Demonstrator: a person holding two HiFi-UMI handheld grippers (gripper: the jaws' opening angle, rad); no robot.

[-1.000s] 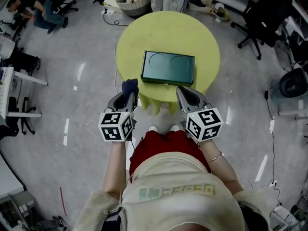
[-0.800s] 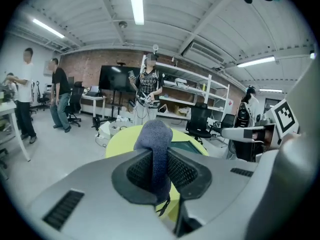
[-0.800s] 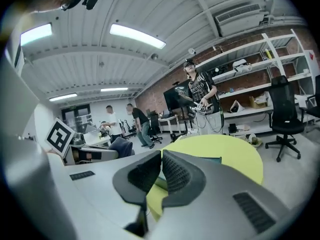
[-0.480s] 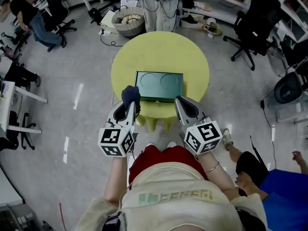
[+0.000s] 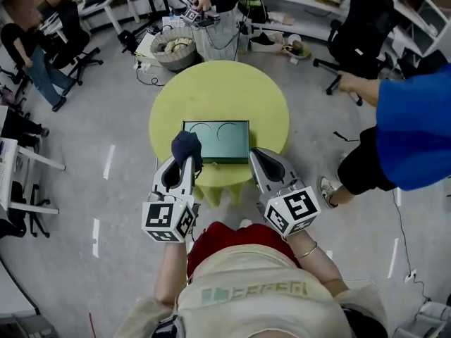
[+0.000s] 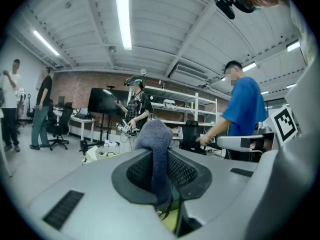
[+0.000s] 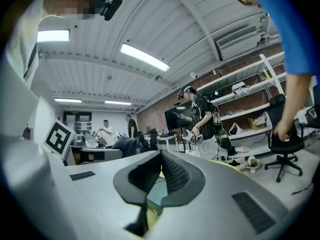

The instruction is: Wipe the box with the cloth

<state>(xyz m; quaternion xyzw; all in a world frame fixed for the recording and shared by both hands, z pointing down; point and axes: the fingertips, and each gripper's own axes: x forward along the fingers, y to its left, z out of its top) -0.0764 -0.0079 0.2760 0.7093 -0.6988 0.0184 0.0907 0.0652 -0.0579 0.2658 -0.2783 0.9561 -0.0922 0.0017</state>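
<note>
While the box (image 5: 215, 141) lies flat near the front edge of the counter (image 5: 218, 90), I judge the wipe not yet begun; this looks like the approach. The box is a low, dark green rectangle, and its smooth, faintly glossy lid is pressed with two shallow circles. The cloth (image 5: 187, 146), a soft dark blue knit wad, sits over the box's near left corner; whether it touches I cannot tell. The left gripper (image 5: 184, 159) has its fingers clamped on the cloth, black ribbed pads pinching the fabric so a rounded lump pokes past the tips. The right gripper (image 5: 255, 157) sits by the near right corner, fingers closed on nothing. Next I'd press the cloth onto the lid and sweep across it. The counter is round and matte yellow.
</note>
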